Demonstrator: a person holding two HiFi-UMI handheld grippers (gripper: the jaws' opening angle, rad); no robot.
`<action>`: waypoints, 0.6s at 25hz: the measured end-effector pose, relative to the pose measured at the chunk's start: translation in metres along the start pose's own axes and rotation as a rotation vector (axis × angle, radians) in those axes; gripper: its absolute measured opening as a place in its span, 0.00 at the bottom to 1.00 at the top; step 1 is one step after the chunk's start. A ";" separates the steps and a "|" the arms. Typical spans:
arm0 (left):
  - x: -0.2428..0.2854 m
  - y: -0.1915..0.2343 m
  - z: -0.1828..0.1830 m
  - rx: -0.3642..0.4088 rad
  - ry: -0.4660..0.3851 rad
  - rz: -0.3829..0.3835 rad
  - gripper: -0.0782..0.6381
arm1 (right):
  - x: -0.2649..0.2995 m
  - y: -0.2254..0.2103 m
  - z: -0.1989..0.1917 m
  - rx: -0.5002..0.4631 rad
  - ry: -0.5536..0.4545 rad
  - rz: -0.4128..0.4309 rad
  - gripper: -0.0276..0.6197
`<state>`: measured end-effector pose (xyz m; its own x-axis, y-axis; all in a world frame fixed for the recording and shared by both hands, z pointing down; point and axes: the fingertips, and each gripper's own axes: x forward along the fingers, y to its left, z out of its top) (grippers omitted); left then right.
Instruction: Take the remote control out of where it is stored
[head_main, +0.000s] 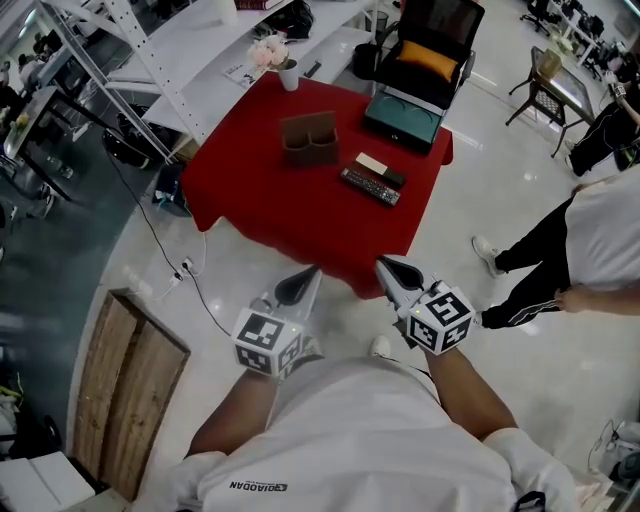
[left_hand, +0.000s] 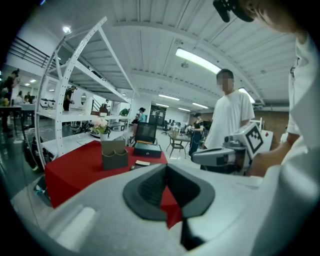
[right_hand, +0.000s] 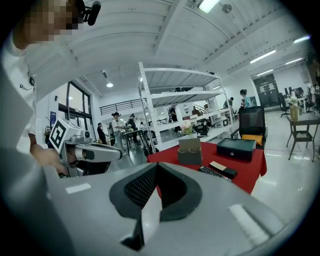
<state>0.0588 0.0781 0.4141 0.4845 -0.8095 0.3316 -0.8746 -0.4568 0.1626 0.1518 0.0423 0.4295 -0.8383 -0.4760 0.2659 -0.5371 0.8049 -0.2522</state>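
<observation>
A black remote control (head_main: 370, 186) lies flat on the red tablecloth (head_main: 240, 180), right of a brown two-pocket holder (head_main: 309, 138) whose pockets look empty. In the right gripper view the remote (right_hand: 214, 173) shows in front of the holder (right_hand: 189, 151). The holder (left_hand: 114, 155) also stands on the table in the left gripper view. Both grippers hang in front of the table's near edge, well short of it. My left gripper (head_main: 305, 280) is shut with nothing in it. My right gripper (head_main: 392, 270) is shut and empty too.
A small box with a beige top (head_main: 380, 168) lies beside the remote. A dark teal case (head_main: 403, 118) and a vase of flowers (head_main: 275, 55) stand at the table's far side. A person (head_main: 590, 240) stands at the right. A wooden pallet (head_main: 125, 380) lies on the floor at left.
</observation>
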 end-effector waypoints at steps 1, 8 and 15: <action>0.000 0.001 0.000 0.001 0.002 0.004 0.11 | 0.000 -0.001 0.000 0.000 -0.001 0.001 0.05; 0.002 0.000 0.004 0.012 0.005 0.012 0.11 | 0.000 -0.004 0.000 -0.004 -0.002 0.008 0.05; 0.002 0.001 0.004 0.017 0.006 0.011 0.11 | 0.001 -0.004 0.001 -0.019 0.000 0.008 0.05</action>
<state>0.0592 0.0751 0.4114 0.4750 -0.8121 0.3389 -0.8792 -0.4546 0.1428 0.1526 0.0383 0.4295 -0.8424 -0.4696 0.2643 -0.5287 0.8151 -0.2369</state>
